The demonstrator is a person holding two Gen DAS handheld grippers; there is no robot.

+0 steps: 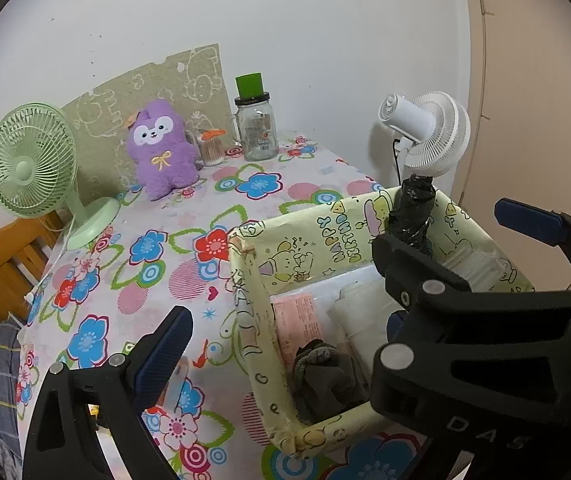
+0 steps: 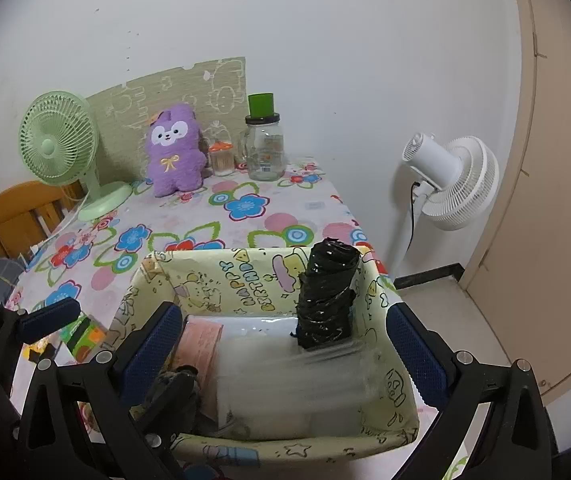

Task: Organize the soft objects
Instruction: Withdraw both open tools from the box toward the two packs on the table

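Observation:
A pale yellow cartoon-print box (image 1: 245, 300) (image 2: 221, 280) stands at the table's near right corner. Inside it are a black wrapped roll (image 1: 413, 208) (image 2: 325, 292) upright at the far right corner, clear plastic bags (image 2: 285, 376), a pink packet (image 1: 297, 316) (image 2: 201, 344) and a grey cloth (image 1: 321, 380) (image 2: 173, 388). A purple plush toy (image 1: 163, 148) (image 2: 173, 152) sits at the table's back. My left gripper (image 1: 285, 360) is open, empty, its fingers straddling the box's left wall. My right gripper (image 2: 285, 344) is open and empty above the box; it also shows in the left wrist view (image 1: 465, 280).
A green desk fan (image 1: 33, 160) (image 2: 61, 140) stands at the back left. A glass jar with green lid (image 1: 255, 124) (image 2: 265, 148) and a small toothpick jar (image 1: 211, 146) (image 2: 221, 158) stand at the back. A white floor fan (image 1: 433, 132) (image 2: 453, 180) is right of the table. A wooden chair (image 2: 9, 212) is left.

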